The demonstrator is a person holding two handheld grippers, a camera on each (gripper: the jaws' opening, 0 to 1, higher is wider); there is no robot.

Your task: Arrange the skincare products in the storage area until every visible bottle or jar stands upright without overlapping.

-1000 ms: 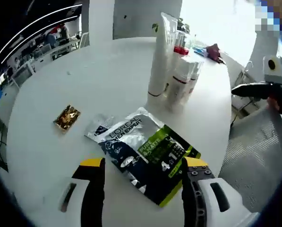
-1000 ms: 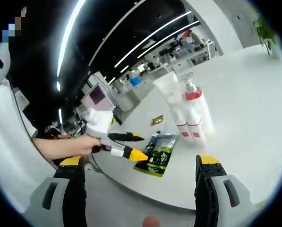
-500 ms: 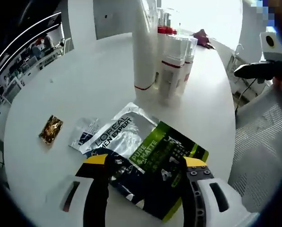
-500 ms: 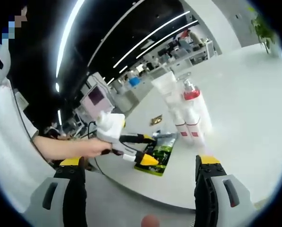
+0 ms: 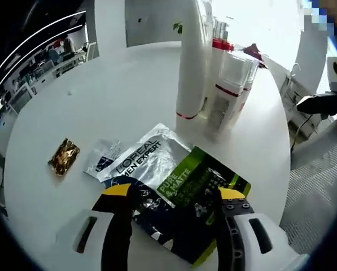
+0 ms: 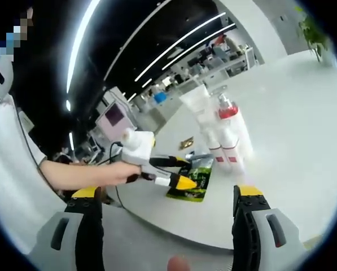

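I found the bottles and tube already upright together on the worktop, while my left claw, jaws wide, straddled the flat sachet unhandled; my right claw stood wide, empty.

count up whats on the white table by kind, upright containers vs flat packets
Upright containers: 3 that I can tell apart, a tall white tube and red-banded bottles; others may hide behind.
Flat packets: 3, the L'Oreal pouch, a small silver sachet, a gold sachet.
Total: 6
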